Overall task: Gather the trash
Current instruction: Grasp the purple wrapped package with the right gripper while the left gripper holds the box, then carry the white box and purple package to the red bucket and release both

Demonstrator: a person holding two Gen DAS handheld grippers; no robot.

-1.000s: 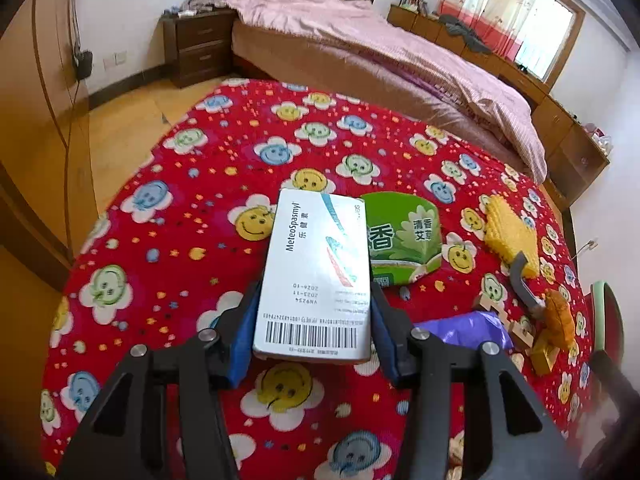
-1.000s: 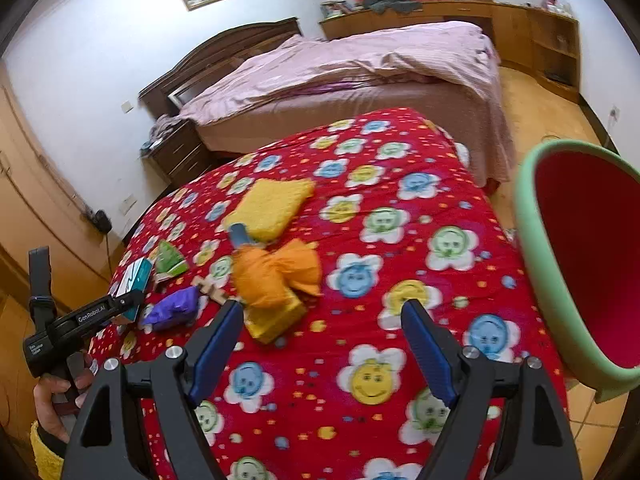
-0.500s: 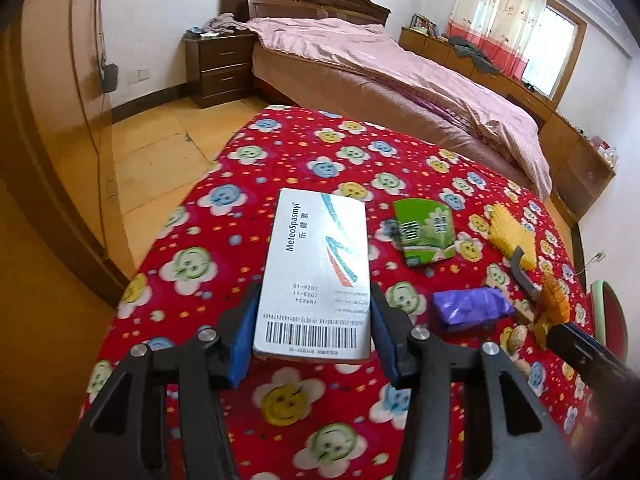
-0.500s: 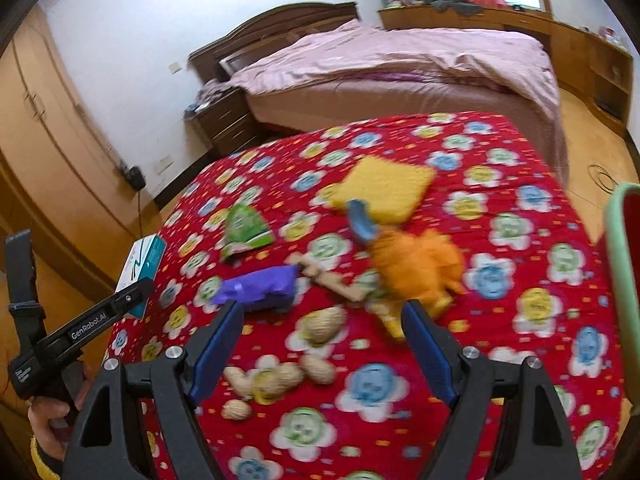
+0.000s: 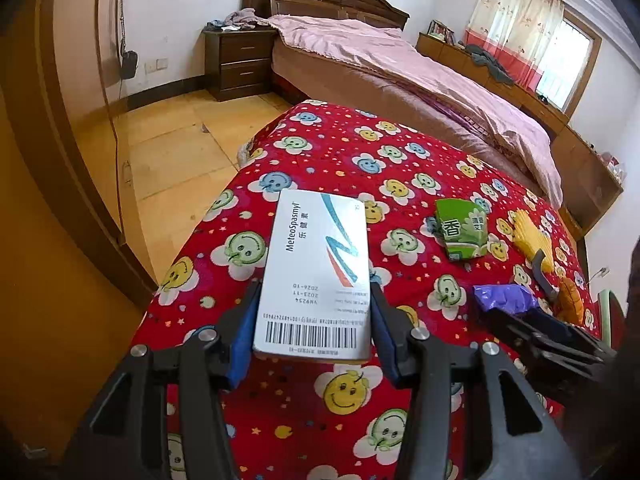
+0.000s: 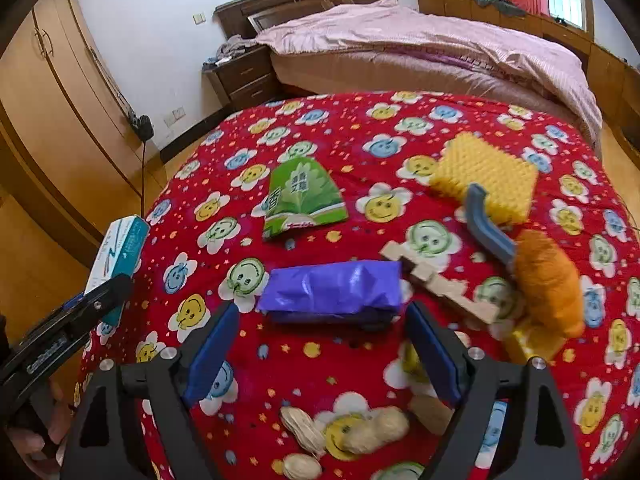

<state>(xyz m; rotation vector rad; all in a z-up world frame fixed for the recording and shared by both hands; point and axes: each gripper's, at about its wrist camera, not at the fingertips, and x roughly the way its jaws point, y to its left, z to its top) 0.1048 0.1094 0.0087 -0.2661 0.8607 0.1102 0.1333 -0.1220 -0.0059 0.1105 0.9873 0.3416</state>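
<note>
My left gripper is shut on a white medicine box, held above the near left edge of the red smiley-print table; it also shows at the left of the right wrist view. My right gripper is open, its jaws either side of a purple wrapper lying on the cloth, just short of it. The purple wrapper also shows in the left wrist view. A green packet lies beyond it, also in the left wrist view. Several peanut shells lie under the right gripper.
A yellow sponge, a blue-handled orange brush and a wooden puzzle piece lie to the right. A bed stands behind the table, a nightstand and wardrobe to the left.
My left gripper has drawn back and left with the box, off towards the table's edge. My right gripper has swung left and down to the purple wrapper.
</note>
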